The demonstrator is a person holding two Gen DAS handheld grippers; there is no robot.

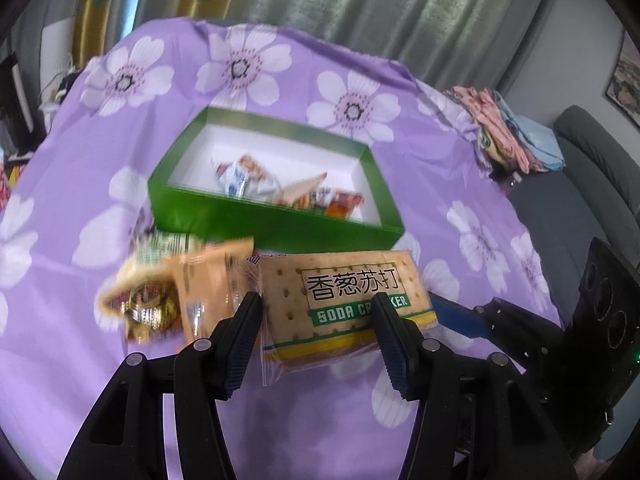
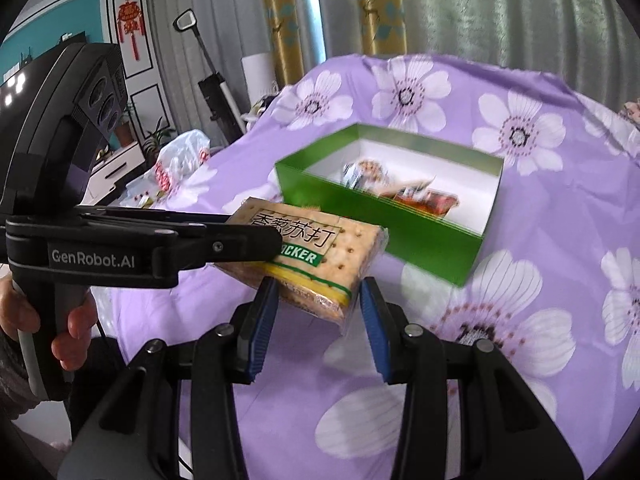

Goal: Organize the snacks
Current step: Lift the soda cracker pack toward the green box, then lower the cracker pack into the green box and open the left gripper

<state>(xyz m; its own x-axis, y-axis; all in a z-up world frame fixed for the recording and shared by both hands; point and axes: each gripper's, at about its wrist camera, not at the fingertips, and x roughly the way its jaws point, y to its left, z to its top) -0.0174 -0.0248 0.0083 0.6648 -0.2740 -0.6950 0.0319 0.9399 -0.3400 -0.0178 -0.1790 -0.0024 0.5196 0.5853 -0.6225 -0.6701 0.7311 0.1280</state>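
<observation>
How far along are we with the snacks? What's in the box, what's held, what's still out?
Done: a few wrapped snacks already lie in the green box. In hand: the soda cracker pack is gripped by both the left gripper and the right gripper, lifted in front of the box. Left: two loose packets on the purple cloth beside the pack.

Support surface: a table or bed, which of the two cannot be told, under a purple cloth printed with large white flowers, wrinkled toward its far edge.
Centre: an open green box with a white interior, set directly on the cloth.
Near left, just before the box: a few loose snack packets, blurred.
Far right edge: a pile of folded pink and blue fabric.
</observation>
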